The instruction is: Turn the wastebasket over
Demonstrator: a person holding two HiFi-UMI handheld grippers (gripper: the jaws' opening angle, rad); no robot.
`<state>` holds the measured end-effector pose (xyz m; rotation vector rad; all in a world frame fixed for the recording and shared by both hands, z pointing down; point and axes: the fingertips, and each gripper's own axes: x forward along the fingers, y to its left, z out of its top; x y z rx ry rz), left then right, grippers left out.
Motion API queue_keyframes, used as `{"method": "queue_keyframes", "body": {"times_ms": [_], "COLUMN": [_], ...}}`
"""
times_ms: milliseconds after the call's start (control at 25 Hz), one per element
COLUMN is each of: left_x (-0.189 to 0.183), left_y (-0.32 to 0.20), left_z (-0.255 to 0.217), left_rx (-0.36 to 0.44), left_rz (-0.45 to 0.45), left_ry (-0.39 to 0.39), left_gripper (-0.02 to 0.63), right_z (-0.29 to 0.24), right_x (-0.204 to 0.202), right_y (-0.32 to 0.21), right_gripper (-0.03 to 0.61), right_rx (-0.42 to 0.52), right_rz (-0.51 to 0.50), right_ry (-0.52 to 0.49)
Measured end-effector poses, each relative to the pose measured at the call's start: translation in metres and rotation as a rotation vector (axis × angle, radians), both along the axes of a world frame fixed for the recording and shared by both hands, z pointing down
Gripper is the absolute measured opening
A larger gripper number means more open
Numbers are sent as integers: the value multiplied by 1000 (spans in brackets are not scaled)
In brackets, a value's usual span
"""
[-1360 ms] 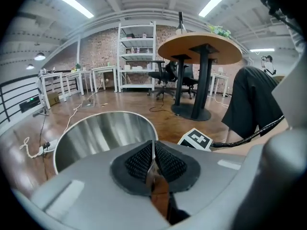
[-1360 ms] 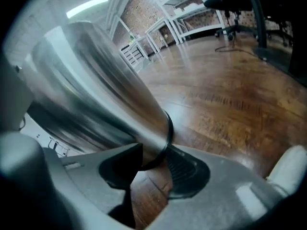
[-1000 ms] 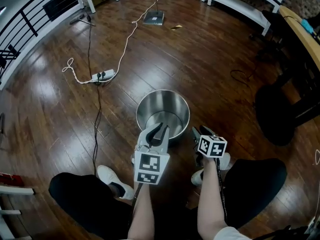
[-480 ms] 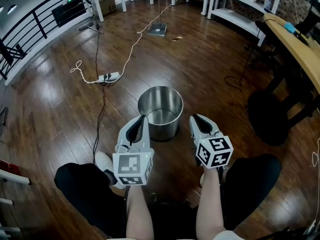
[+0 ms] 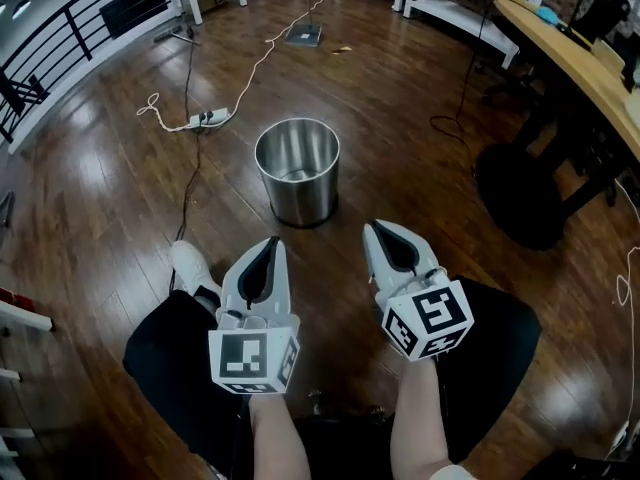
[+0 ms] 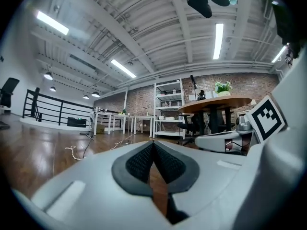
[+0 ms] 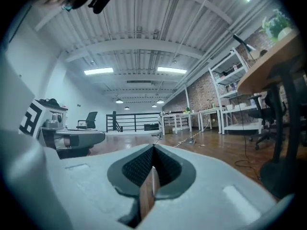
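Note:
A round steel wastebasket stands upright on the wood floor, mouth up, ahead of both grippers. My left gripper is shut with nothing in it, held level and well short of the basket, below and left of it in the head view. My right gripper is shut and empty too, beside the left one and just as far from the basket. In the left gripper view the left gripper shows closed pads, and in the right gripper view so does the right gripper. Neither gripper view shows the wastebasket.
A white power strip and cables lie on the floor beyond the basket. A round wooden table and a dark chair base stand at the right. White shelving and a black railing line the room. The person's legs are below.
Both grippers drew back from the wastebasket's rim, rose and shut. The basket now stands farther off in the head view, still upright.

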<state>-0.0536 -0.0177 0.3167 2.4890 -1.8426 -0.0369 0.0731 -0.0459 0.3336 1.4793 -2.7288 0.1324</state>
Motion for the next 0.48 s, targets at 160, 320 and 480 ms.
{"method": "queue_keyframes", "body": {"times_ms": [160, 320, 480], "left_x": [4, 16, 23], "left_y": [68, 138, 204], "left_z": [-7, -3, -7], "left_rx": [-2, 16, 23], "left_rz": [-34, -70, -140], "left_ry": [0, -8, 11], "left_gripper": [15, 15, 15], "right_z": [-6, -2, -14], "right_x": [1, 3, 12], "right_y": [76, 143, 197], "right_gripper": [-8, -8, -8], "right_rx": [11, 16, 48], "right_rz": [-36, -73, -100], "right_ry": [34, 84, 75]}}
